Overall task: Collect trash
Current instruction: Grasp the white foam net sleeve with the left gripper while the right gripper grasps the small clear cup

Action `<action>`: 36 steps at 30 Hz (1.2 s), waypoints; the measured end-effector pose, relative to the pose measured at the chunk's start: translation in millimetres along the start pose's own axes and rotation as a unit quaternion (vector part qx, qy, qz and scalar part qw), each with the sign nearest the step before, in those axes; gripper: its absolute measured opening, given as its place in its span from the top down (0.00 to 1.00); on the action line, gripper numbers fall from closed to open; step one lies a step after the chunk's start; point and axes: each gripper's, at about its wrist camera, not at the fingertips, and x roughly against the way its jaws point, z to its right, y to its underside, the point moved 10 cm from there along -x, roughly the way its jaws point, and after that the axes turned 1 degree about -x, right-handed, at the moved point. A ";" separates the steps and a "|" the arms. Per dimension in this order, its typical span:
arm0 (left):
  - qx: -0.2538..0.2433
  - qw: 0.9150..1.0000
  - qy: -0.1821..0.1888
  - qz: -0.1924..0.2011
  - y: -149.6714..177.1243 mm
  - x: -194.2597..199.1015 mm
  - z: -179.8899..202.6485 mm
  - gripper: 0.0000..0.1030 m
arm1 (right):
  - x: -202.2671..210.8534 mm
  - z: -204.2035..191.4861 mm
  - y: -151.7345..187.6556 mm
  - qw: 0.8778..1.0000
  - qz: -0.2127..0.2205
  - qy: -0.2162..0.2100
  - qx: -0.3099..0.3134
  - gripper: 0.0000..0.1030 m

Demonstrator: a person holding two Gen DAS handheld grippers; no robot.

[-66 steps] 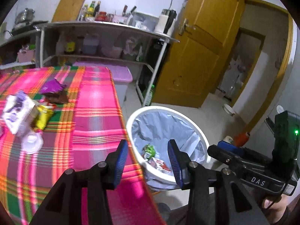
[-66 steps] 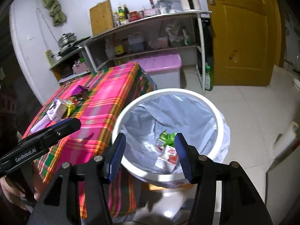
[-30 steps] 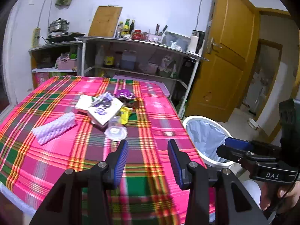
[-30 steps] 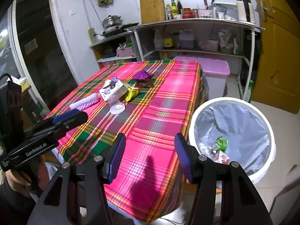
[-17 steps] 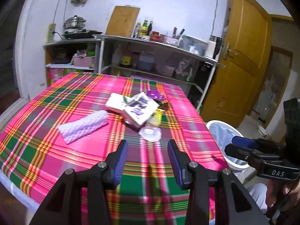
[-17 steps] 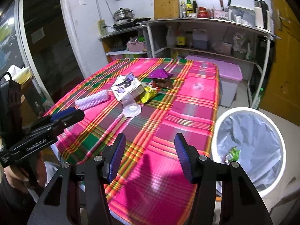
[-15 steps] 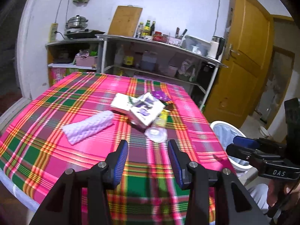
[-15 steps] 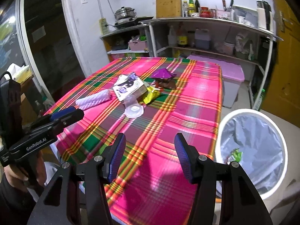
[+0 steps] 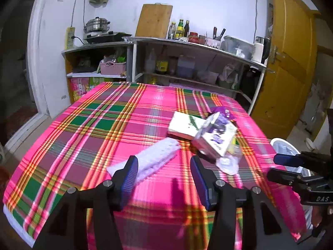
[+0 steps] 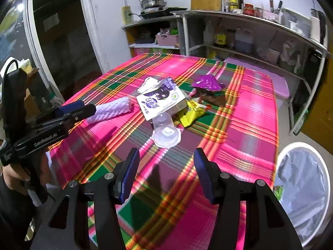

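Trash (image 10: 164, 104) on plaid tablecloth (image 10: 249, 112) — shelves (image 9: 199, 62) behind, bin (image 10: 301, 187) beside

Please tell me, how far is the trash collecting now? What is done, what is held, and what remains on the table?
Done: some wrappers already lie in the bin. In hand: nothing; the left hand-held gripper, whose jaws have just been opening, and the right hand-held gripper are both open and empty. Left: foam sleeve, carton, clear cup, yellow wrapper and purple wrapper.
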 end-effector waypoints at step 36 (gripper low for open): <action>-0.030 0.997 -0.009 -0.077 18.0 -49.3 -23.9 0.74 | -40.8 3.1 -25.5 1.000 -0.009 -0.014 -0.017 0.68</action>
